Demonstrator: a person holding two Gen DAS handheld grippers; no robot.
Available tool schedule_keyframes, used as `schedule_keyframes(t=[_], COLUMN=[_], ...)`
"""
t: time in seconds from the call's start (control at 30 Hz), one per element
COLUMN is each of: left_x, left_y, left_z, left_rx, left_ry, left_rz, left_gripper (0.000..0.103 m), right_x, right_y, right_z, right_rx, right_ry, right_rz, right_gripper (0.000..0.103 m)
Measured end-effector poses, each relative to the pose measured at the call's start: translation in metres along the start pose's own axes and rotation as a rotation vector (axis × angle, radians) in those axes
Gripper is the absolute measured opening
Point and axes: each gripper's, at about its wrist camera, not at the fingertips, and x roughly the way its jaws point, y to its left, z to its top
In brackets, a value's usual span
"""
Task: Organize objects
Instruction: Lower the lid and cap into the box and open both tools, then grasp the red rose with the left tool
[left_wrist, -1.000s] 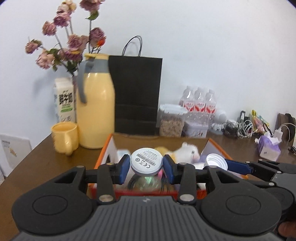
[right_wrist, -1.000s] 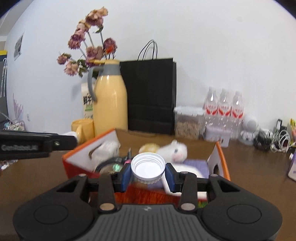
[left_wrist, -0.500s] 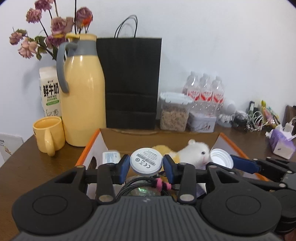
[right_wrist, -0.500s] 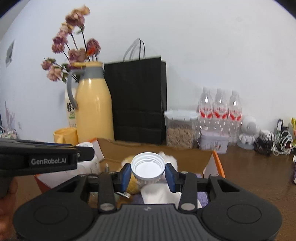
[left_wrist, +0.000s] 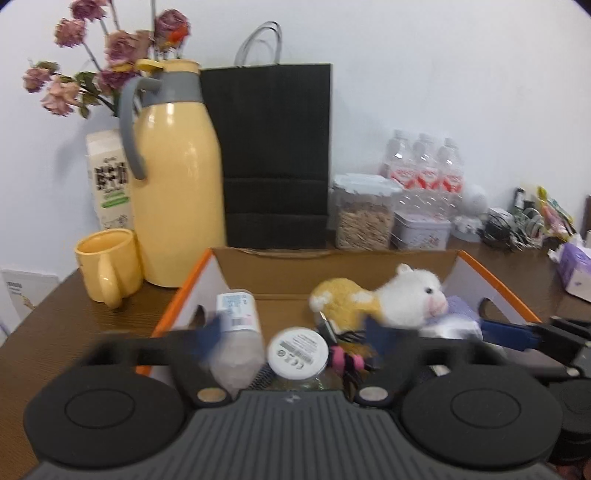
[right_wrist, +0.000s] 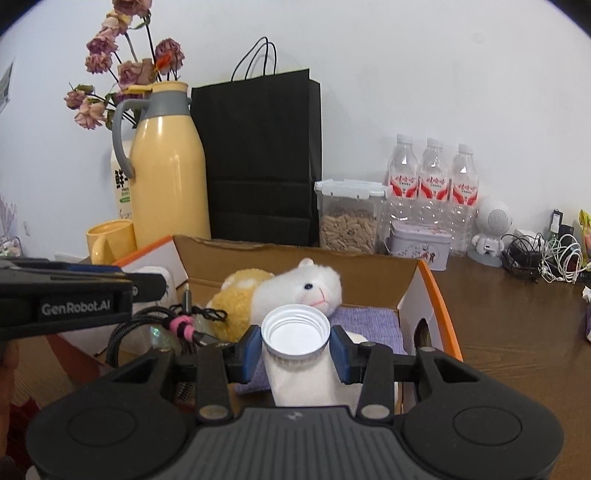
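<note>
An open cardboard box with orange edges lies in front of both grippers. My left gripper hangs over its near side. Its jaws are opening wide and show blurred. The round white labelled device lies loose between them, touched by neither pad, above a black braided cable. My right gripper holds a white bottle by its screw cap. The blue pads still lie against the cap as the jaws start opening. A white and yellow plush toy lies deeper in the box.
A small labelled bottle and a purple cloth are also in the box. Behind it stand a yellow jug, yellow mug, black paper bag, grain jar, tin and water bottles. Cables lie at the right.
Both grippers came forward and down over the box. The left jaws sprang apart and let the round device go; it sits lower in the box. The right jaws have barely widened round the cap.
</note>
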Motion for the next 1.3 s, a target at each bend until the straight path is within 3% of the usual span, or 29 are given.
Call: schedule_keyframes(t=[0.03,0.1,0.2,0.77,1.3], left_x=[-0.003,-0.004,-0.004,-0.023,-0.084], left_y=[0.001,0.003,0.005,0.004,0.020], left_z=[0.000,0.001,0.002,0.004,0.000], left_rx=[-0.005,-0.014,-0.025,-0.017,-0.013], left_ry=[-0.024,-0.030,-0.028,-0.064,-0.105], left_rz=[0.017,0.028,0.034,0.020,-0.013], left_gripper=[0.103,0.103,0.103,0.103,0.103], right_x=[0.000,-0.002,-0.005,-0.020,-0.069], right_y=[0.000,0.000,-0.001,0.004,0.010], right_z=[0.000,-0.001,0.000,0.003,0.000], right_rx=[0.002,0.004,0.009,-0.007,-0.024], right_ry=[0.000,-0.014,-0.026,-0.049,-0.087], right_rz=[-0.009,-0.030,-0.032,-0.022,0.029], right_gripper=[0.074,0.098,0.102,0.103,0.103])
